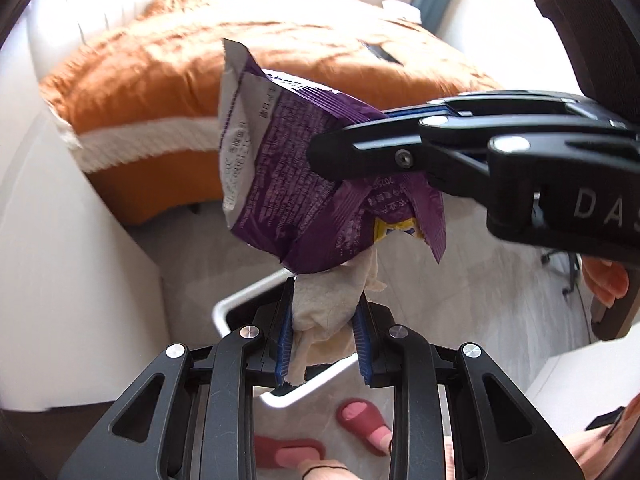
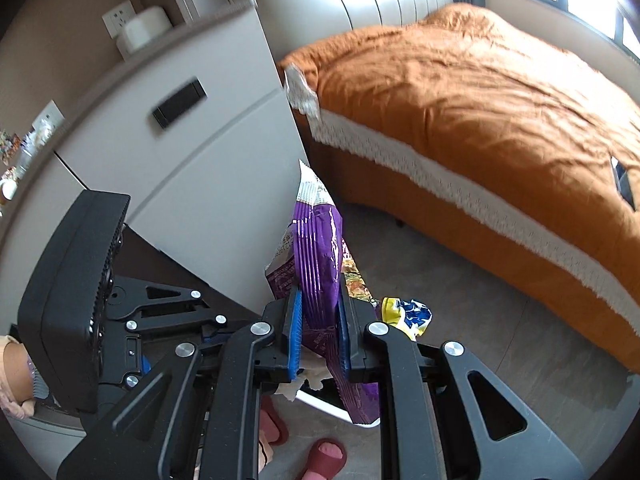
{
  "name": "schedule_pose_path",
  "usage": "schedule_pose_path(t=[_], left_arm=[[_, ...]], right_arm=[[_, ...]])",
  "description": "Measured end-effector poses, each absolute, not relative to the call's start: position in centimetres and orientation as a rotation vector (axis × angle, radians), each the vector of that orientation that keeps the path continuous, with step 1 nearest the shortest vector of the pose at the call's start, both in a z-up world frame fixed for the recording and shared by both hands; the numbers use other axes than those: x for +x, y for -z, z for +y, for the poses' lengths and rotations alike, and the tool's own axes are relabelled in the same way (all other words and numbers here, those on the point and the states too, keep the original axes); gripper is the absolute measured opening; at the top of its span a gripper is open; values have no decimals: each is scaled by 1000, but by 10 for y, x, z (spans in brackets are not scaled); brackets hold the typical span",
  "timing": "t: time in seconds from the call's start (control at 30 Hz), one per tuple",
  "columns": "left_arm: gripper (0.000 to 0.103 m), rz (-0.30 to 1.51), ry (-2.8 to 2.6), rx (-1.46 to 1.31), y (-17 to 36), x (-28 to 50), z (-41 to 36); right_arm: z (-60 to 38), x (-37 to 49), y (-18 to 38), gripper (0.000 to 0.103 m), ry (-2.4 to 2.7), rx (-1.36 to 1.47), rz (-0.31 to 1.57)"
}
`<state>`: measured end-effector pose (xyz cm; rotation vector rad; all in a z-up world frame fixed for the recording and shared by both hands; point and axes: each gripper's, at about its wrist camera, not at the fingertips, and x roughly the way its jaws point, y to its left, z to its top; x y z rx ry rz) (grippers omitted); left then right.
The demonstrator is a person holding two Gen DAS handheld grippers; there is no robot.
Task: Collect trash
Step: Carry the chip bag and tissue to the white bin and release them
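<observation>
The left gripper has its jaws clamped on a crumpled tissue, directly above the white-rimmed bin on the floor. To its right, the right gripper has its jaws pinched tight on a purple snack bag. Judging from this, each piece should hang squarely over the bin's opening before either grip is let go, as the bag is wide and could catch the rim.

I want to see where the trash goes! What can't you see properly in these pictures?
- Bin: both views; only bits of white rim show, grippers and trash cover the inside.
- Tissue: right wrist view; mostly behind the purple bag.
- Bag print: left wrist view; too small.
- Shelf clutter: right wrist view; blurred, cut by the edge.
</observation>
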<state>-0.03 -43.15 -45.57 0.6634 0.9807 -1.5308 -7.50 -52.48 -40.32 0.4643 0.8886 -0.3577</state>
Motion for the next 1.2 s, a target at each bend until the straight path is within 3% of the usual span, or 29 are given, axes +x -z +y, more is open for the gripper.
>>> schedule_pose_path(t=[0.1, 0.13, 0.17, 0.2, 0.23, 0.27, 0.4, 0.57, 1.2], left_arm=[[27, 1016, 1573, 671, 500, 0, -436], [41, 1026, 1585, 671, 512, 5, -439], [87, 1033, 1599, 673, 523, 5, -440], [98, 1012, 1580, 684, 538, 5, -441], [98, 992, 1580, 676, 546, 6, -441], [98, 1003, 1586, 679, 554, 8, -444], [98, 1006, 1573, 749, 570, 14, -453], [98, 984, 1553, 736, 549, 18, -450], [98, 764, 1336, 409, 266, 18, -409]], right_arm=[[-530, -73, 450, 16, 343, 503, 922], [-532, -72, 464, 20, 336, 512, 932], [-532, -70, 476, 34, 322, 521, 940], [-533, -68, 496, 54, 314, 527, 957], [-534, -67, 510, 95, 313, 530, 976], [-535, -66, 523, 98, 325, 524, 990], [-539, -70, 562, 98, 337, 555, 1060], [-538, -77, 534, 98, 388, 538, 1022], [-526, -99, 239, 98, 431, 404, 627]])
